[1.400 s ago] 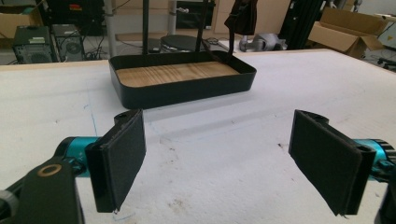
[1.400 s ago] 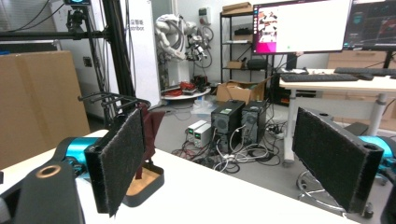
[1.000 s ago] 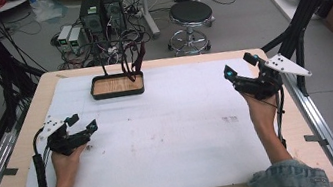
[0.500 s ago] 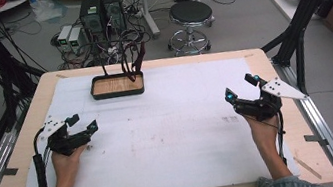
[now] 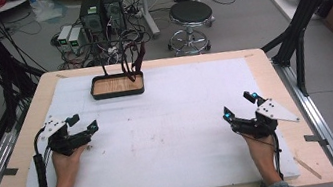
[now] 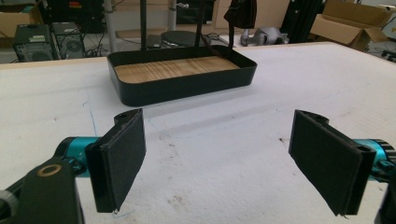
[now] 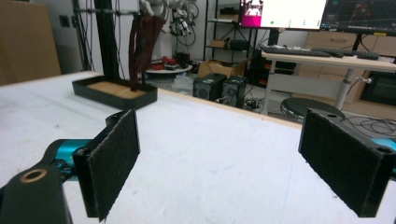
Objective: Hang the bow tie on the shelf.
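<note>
White padding covers the counter (image 5: 171, 138), and at its far edge, left of centre, sits a black tray (image 5: 118, 86) with a wooden floor; dark strips (image 5: 135, 60) hang from a stand (image 5: 100, 58) into its right end. Both claws rest low near the person's edge, jaws spread wide with nothing between them. The left claw (image 5: 81, 126) lies nearer the tray, which stands ahead and a little right of it, long side across its line of reach. The right claw (image 5: 239, 104) is well apart from it, far off to the tray's right.
</note>
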Demonstrator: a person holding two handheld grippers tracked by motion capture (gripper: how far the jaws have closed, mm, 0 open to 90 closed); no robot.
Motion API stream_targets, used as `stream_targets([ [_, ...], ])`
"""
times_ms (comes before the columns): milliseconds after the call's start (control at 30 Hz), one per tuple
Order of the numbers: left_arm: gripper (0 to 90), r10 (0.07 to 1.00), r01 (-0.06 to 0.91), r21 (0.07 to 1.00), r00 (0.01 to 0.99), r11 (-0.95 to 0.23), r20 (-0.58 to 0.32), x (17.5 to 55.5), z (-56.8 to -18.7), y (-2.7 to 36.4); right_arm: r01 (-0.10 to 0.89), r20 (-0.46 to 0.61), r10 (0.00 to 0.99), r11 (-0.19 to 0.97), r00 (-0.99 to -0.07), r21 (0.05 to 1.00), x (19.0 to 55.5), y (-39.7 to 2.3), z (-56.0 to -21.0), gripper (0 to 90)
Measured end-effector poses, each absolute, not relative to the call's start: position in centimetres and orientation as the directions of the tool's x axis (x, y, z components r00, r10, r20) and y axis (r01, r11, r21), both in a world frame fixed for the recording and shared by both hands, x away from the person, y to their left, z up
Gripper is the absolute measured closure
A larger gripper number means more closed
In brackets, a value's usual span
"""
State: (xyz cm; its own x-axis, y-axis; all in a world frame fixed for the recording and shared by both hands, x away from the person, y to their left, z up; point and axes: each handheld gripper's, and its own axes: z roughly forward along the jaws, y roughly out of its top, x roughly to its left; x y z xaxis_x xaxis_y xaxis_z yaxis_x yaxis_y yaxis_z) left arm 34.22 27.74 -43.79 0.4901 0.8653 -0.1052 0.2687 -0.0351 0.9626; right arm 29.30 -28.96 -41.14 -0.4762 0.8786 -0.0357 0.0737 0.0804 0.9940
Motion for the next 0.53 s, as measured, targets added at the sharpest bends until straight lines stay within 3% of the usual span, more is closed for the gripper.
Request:
stream_targets([
  [267, 19.2, 0.865, 0.267, 0.963, 0.491, -0.035, -0.104, 34.2, -43.8, 27.7, 0.183, 0.009, 0.869, 0.094, -0.494, 0.979, 29.2, -28.7, -43.3, 11.8],
  [533, 17.8, 0.869, 0.269, 0.963, 0.484, -0.038, -0.1, 34.2, -43.8, 27.7, 0.156, -0.019, 0.877, 0.106, -0.48, 0.982, 28.7, -28.5, -43.6, 11.8],
])
